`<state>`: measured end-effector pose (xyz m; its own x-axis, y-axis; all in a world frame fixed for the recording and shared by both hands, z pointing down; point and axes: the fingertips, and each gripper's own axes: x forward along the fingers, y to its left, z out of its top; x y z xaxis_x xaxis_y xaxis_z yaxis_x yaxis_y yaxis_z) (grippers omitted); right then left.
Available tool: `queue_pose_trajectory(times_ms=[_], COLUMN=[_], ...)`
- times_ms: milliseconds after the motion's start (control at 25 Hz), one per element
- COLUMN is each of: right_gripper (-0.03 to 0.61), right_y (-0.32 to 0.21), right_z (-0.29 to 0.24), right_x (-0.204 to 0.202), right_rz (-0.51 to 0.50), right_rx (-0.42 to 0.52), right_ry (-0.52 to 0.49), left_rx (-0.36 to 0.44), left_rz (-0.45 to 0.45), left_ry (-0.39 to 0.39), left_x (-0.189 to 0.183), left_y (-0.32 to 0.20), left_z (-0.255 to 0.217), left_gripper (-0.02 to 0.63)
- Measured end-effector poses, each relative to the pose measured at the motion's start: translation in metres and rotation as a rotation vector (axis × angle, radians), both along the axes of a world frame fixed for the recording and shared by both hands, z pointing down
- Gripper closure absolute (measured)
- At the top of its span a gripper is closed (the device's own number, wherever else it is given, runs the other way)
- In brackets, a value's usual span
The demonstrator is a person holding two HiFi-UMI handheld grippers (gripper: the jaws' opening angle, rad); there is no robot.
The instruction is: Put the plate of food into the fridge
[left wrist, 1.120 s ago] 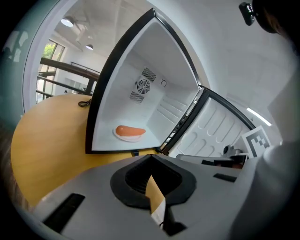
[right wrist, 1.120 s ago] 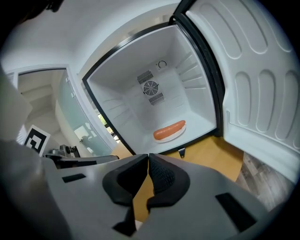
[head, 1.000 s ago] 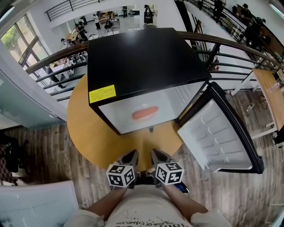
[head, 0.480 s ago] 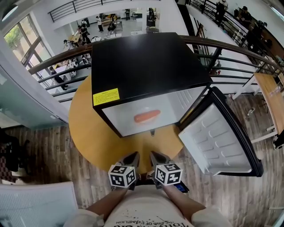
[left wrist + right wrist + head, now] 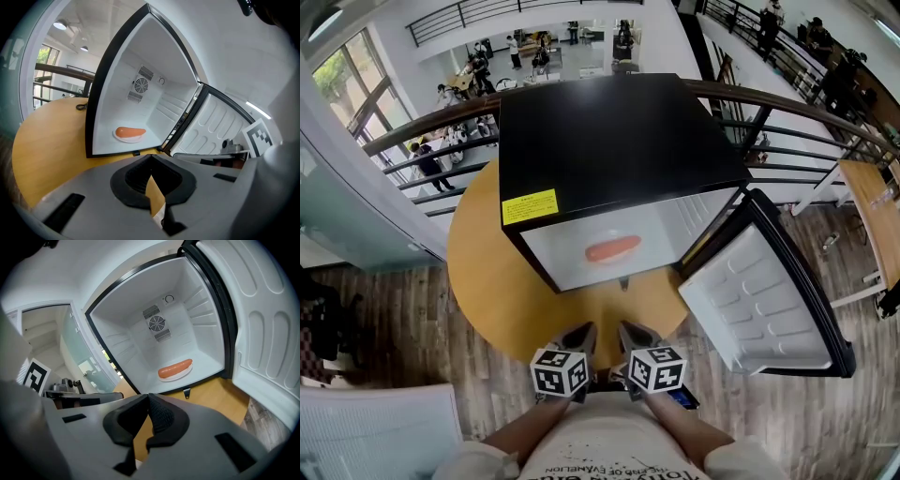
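A white plate (image 5: 612, 255) carrying an orange sausage (image 5: 613, 248) rests on the floor of the open black mini fridge (image 5: 609, 131). From the left gripper view the plate (image 5: 130, 137) sits low inside the white cavity, and the right gripper view shows the same plate (image 5: 177, 374) under its sausage (image 5: 175, 368). The fridge door (image 5: 764, 300) hangs wide open on the right. My left gripper (image 5: 578, 337) and right gripper (image 5: 630, 336) are side by side near my body, well short of the fridge, each shut and holding nothing.
The fridge stands on a round wooden table (image 5: 483, 281). A curved metal railing (image 5: 787, 101) runs behind it, with a lower hall beyond. Wood flooring (image 5: 375, 309) surrounds the table. A pale surface (image 5: 375, 436) lies at lower left and a wooden desk (image 5: 874, 202) at far right.
The head view has drifted slightly, so the fridge sits a little further right in the picture. Both grippers and the plate stay where they were.
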<state>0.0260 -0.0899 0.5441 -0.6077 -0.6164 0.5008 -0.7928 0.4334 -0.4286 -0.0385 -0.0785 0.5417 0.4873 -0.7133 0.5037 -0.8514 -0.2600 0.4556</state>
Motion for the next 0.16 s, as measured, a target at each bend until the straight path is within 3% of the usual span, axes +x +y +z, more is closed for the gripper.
queue_pose_trajectory(times_ms=[160], right_gripper=[0.552], right_y=[0.0011], right_z=[-0.0003], right_x=[-0.0030], right_rz=[-0.001], right_rx=[-0.004], right_ry=[0.003], left_rx=[-0.003], left_rz=[0.003], left_ry=[0.000], left_x=[-0.0015], left_y=[0.0016], left_z=[-0.0005], left_gripper=[0.591])
